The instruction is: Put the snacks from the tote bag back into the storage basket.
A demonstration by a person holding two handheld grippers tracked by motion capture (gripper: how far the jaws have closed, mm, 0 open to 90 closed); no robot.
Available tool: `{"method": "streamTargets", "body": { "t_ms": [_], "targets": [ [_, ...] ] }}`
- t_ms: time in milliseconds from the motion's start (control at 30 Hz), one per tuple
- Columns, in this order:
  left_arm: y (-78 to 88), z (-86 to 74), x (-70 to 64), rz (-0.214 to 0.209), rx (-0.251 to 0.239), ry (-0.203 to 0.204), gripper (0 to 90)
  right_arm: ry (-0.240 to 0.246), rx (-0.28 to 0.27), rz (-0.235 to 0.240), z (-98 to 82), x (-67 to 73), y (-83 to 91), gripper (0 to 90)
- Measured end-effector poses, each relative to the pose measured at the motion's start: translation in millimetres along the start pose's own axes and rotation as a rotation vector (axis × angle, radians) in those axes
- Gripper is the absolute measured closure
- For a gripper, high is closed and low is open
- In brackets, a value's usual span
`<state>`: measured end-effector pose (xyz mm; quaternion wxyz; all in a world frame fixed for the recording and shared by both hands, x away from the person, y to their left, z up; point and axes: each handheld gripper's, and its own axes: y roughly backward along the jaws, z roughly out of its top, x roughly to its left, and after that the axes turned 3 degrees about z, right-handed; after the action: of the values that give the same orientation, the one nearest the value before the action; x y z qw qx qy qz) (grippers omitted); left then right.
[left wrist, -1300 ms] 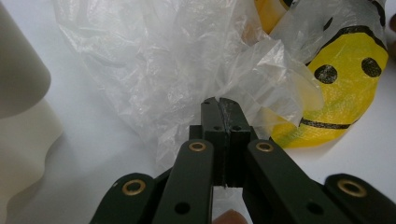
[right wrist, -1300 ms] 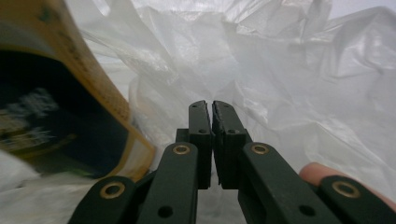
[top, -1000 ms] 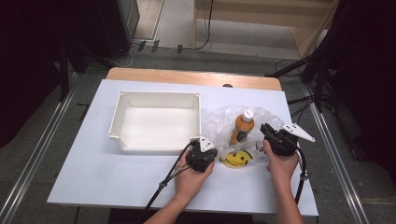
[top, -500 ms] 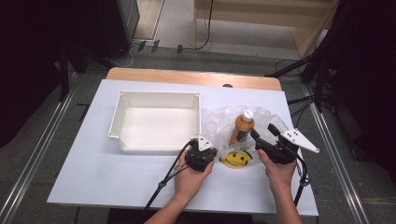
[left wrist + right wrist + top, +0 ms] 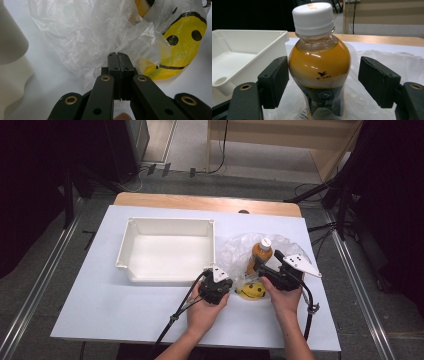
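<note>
An orange-drink bottle (image 5: 261, 254) with a white cap stands upright in a crumpled clear plastic bag (image 5: 240, 251). The bag has a yellow smiley face (image 5: 251, 291) printed on it. My left gripper (image 5: 227, 282) is shut on a fold of the bag (image 5: 95, 32) beside the smiley face (image 5: 182, 45); its tips (image 5: 117, 56) meet on the film. My right gripper (image 5: 327, 80) stands open around the bottle (image 5: 319, 62). Its jaws have just been opening, one pad close to the bottle's left side, the other well apart.
A white rectangular tray (image 5: 170, 221) sits left of the bag, and its corner (image 5: 249, 33) is near the bottle. Bare white tabletop lies in front of the tray. Black cables trail from both grippers toward the front edge.
My right gripper has shifted a little leftward at the bottle and its jaws now stand wide. My left gripper and the bag have stayed where they were.
</note>
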<state>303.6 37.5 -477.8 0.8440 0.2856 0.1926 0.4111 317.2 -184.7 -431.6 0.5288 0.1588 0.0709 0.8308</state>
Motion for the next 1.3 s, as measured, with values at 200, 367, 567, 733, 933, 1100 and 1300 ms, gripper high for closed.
{"method": "streamTargets", "body": {
  "t_ms": [200,367,567,733,933,1100,1300],
  "targets": [
    [0.1,0.1,-0.6,0.003,0.002,-0.004,90.0,0.002,0.016,-0.028,-4.8,5.5,-15.9,26.9],
    [-0.1,0.0,-0.3,0.002,0.001,-0.004,90.0,-0.026,0.002,-0.036,-6.2,7.8,-22.3,29.9],
    [0.1,0.0,-1.0,0.007,0.001,-0.004,90.0,-0.033,0.009,-0.023,-6.3,6.2,-22.8,29.1],
    [0.2,0.0,-0.7,0.007,0.002,-0.004,90.0,-0.036,0.023,-0.017,-6.3,5.3,-24.3,30.5],
    [0.4,-0.1,-0.5,0.006,-0.001,-0.002,90.0,-0.021,0.035,-0.021,-4.4,6.1,-23.2,31.5],
    [0.2,-0.1,-0.3,0.002,-0.002,-0.001,90.0,-0.003,0.029,-0.021,2.6,10.2,-19.4,31.6],
    [0.3,-0.1,-0.1,0.0,-0.006,0.003,90.0,-0.006,0.014,-0.02,14.1,13.5,-11.2,31.5]
  ]
}}
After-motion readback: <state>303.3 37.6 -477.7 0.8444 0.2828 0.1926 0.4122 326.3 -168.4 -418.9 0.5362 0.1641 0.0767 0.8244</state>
